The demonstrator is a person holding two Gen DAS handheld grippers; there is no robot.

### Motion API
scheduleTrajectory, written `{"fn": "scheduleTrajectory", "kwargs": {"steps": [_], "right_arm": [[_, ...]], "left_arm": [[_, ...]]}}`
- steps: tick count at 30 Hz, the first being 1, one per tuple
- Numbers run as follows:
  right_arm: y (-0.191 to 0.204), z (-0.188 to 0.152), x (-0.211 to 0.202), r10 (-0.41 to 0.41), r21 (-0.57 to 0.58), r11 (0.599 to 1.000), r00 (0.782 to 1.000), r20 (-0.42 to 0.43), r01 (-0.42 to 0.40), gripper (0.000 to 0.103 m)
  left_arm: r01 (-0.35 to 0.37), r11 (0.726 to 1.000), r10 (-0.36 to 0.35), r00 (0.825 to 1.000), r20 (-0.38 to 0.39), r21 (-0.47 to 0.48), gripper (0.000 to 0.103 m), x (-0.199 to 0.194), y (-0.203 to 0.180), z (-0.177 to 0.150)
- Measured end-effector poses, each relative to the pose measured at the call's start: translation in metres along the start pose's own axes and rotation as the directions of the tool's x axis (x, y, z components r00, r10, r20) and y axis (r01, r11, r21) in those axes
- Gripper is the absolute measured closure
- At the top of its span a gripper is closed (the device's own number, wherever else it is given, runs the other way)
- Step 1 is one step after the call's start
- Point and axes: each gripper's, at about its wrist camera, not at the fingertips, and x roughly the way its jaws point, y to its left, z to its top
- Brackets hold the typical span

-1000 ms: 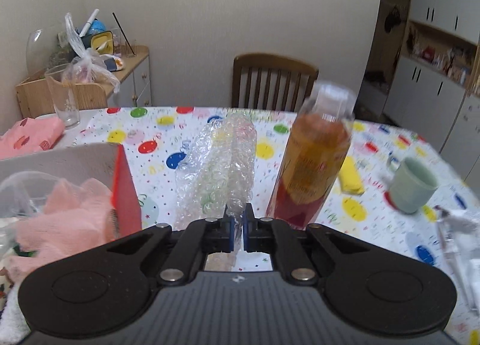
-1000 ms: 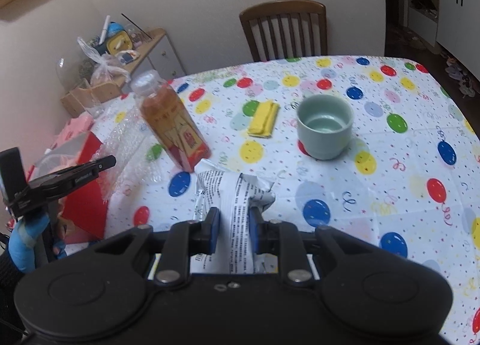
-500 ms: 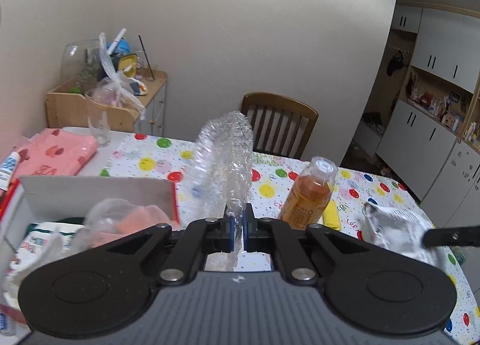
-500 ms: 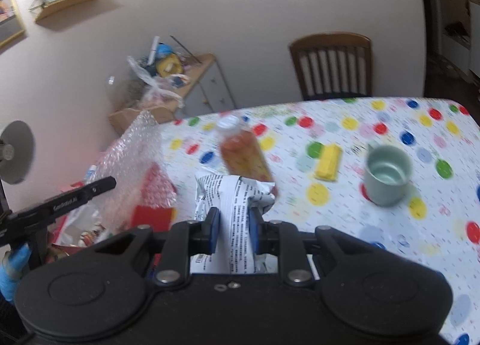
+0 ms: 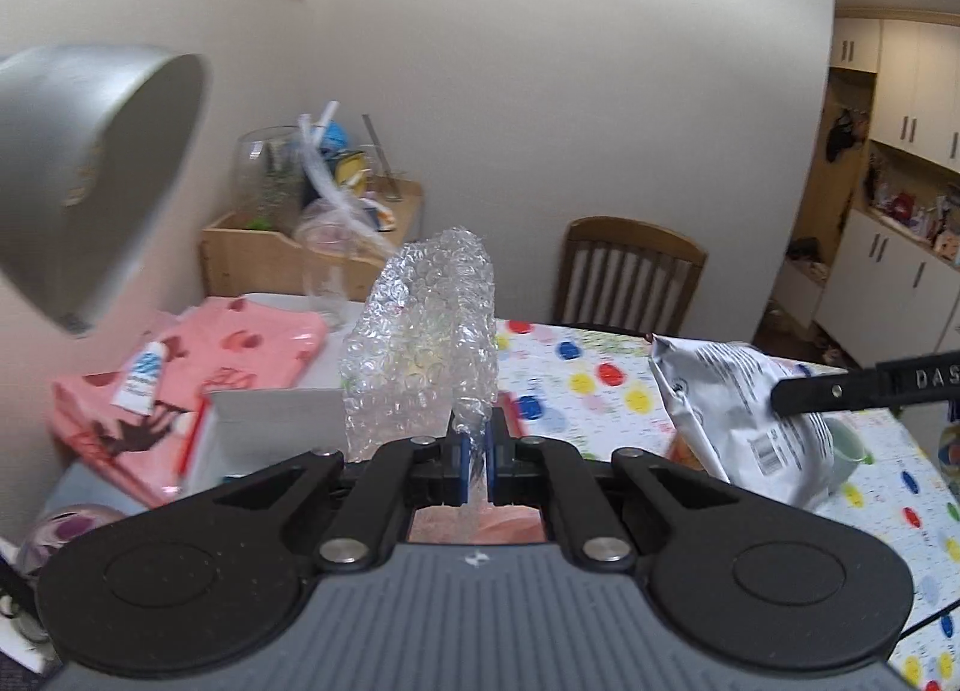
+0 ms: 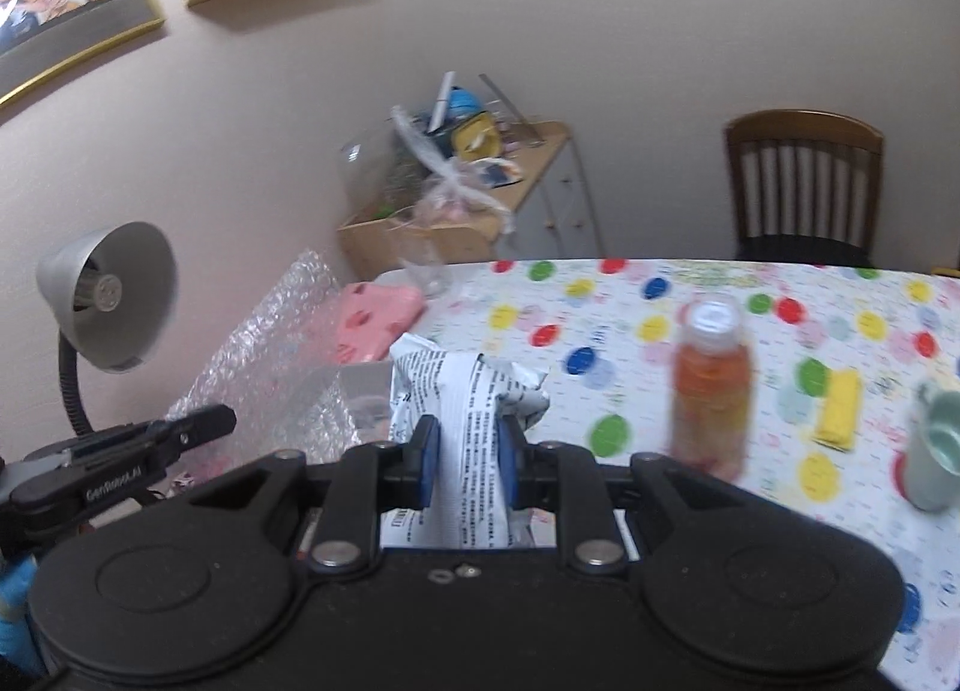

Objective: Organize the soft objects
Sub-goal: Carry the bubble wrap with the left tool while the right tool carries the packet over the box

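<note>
Both hands have come up and swung left in the last second, away from the middle of the table (image 6: 690,283) toward the box (image 5: 270,421) at its left end. The bottle (image 6: 711,385), yellow sponge (image 6: 837,406) and cup (image 6: 936,451), close in front a second ago, now sit off to the right in the right wrist view.

Left claw (image 5: 474,460) is clamped on a thin tail of the bubble wrap (image 5: 420,343), which stands up off the table, above the box. Right claw (image 6: 462,463) is closed on the silver snack bag (image 6: 468,391), also lifted clear, just right of the bubble wrap and near the box edge.

Judgement: both soft items are in transit at once; drop-off into the box looks like the next step, not yet done. Something pink already shows under the left claw, likely in the box.

A desk lamp (image 6: 108,295) now sits close on the left; a pink cloth (image 6: 378,316) lies behind the box.

Writing: "GenRobot.AI" on the left claw finger (image 6: 114,475) in the right wrist view; "DAS…" cut off on the right claw finger (image 5: 870,385) in the left view. The bag has rows of small print and a barcode, unreadable. Bottle label blurred.
</note>
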Motion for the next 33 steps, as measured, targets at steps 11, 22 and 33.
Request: {"fn": "scheduleTrajectory", "kwargs": {"steps": [11, 22, 33], "right_arm": [[0.061, 0.005, 0.062, 0.067, -0.082, 0.994, 0.994, -0.083, -0.074, 0.084], [0.099, 0.014, 0.115, 0.058, -0.142, 0.987, 0.990, -0.130, -0.077, 0.084], [0.100, -0.005, 0.170, -0.030, -0.180, 0.984, 0.976, -0.217, -0.009, 0.083]], "left_arm": [[-0.087, 0.996, 0.088, 0.990, -0.113, 0.012, 0.098, -0.002, 0.050, -0.011], [-0.131, 0.990, 0.139, 0.960, -0.243, 0.050, 0.098, 0.026, 0.072, -0.033], [-0.116, 0.992, 0.128, 0.939, -0.318, 0.057, 0.098, 0.072, 0.073, -0.045]]}}
